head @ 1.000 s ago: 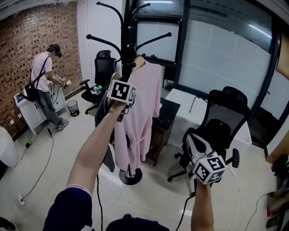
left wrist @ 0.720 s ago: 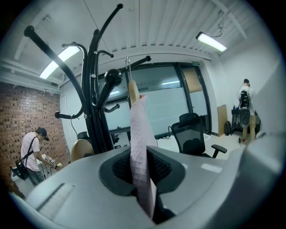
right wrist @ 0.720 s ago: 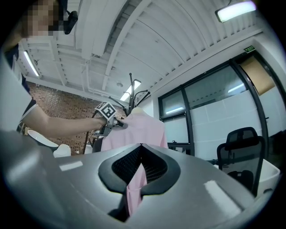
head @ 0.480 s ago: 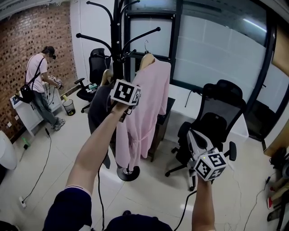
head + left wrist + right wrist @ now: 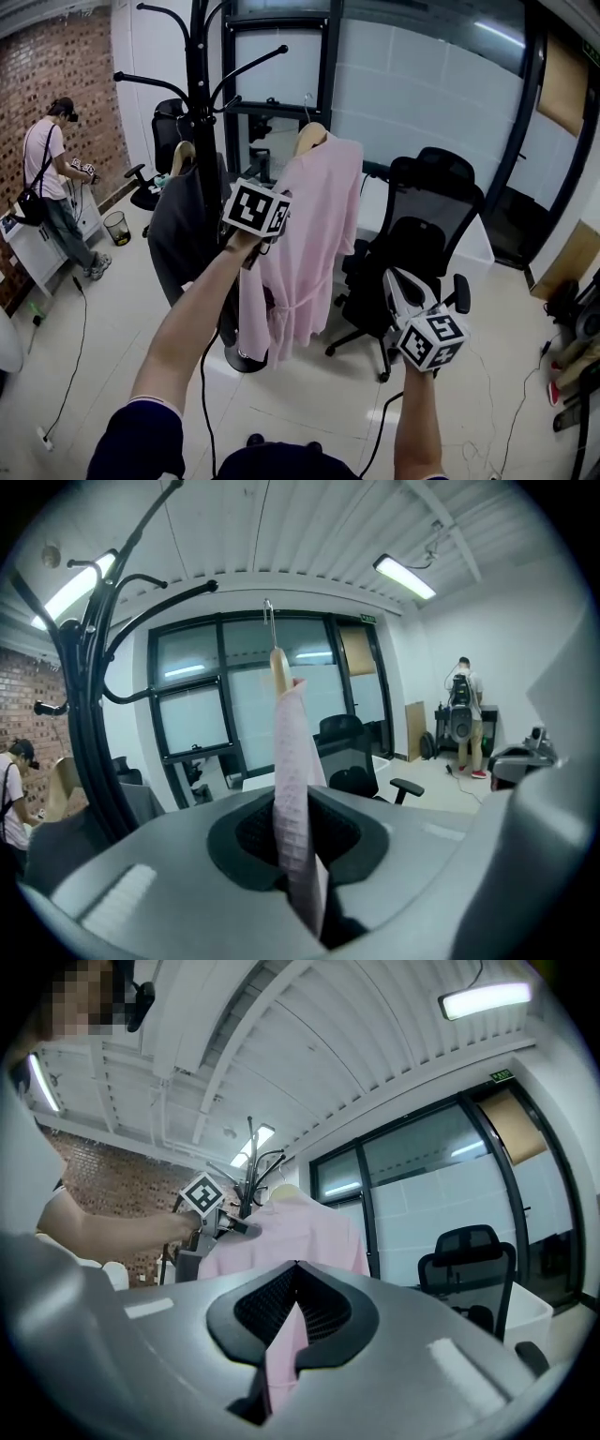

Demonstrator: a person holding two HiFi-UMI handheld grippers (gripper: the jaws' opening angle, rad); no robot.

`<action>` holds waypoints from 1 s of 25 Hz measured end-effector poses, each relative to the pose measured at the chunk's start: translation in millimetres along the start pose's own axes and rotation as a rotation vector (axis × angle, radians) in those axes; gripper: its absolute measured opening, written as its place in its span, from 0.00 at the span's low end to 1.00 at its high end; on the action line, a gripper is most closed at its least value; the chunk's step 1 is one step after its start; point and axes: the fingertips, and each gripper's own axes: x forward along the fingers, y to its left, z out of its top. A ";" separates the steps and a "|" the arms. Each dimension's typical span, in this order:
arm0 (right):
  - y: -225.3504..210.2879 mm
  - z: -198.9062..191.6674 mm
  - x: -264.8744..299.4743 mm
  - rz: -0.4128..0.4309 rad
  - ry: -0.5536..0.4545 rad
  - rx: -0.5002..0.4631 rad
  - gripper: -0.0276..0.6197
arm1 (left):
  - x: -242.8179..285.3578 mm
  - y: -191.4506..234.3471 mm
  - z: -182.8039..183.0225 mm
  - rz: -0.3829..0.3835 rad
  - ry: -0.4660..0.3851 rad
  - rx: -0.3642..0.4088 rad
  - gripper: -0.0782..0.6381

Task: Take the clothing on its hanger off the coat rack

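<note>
- The left gripper (image 5: 258, 242) is held raised at the end of an outstretched arm, at the 9 o'clock edge of the pink garment (image 5: 305, 225).
- In the left gripper view, the left gripper (image 5: 295, 846) is seen pinching a fold of the pink garment (image 5: 292, 761). The fabric is clamped between the two jaws and runs up from them towards 12 o'clock.
- The pink garment is carried on a wooden hanger (image 5: 311, 139). The hanger's metal hook (image 5: 306, 101) points to 12 o'clock.
- In the left gripper view, the metal hook (image 5: 268, 621) is seen against the window, apart from the arms of the coat rack (image 5: 84, 714).
- The black coat rack (image 5: 199, 122) stands at 9 o'clock of the pink garment. A dark grey garment (image 5: 183, 234) is hung on it.
- The right gripper (image 5: 394, 279) is held low at 4 o'clock of the pink garment, well apart from it.
- In the right gripper view, the jaws of the right gripper (image 5: 292, 1279) are pressed together at the tips with nothing held. The pink garment (image 5: 281, 1232) is seen beyond them.
- A black office chair (image 5: 422, 234) stands just beside the pink garment at 3 o'clock, between the garment and the right gripper.
- A person (image 5: 52, 169) stands at 9 o'clock beside a brick wall (image 5: 66, 66), well apart from the coat rack.
</note>
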 end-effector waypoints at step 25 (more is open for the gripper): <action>-142.4 -3.4 -131.4 -0.223 0.001 0.027 0.05 | 108.4 -206.5 95.3 -0.239 -0.073 0.078 0.17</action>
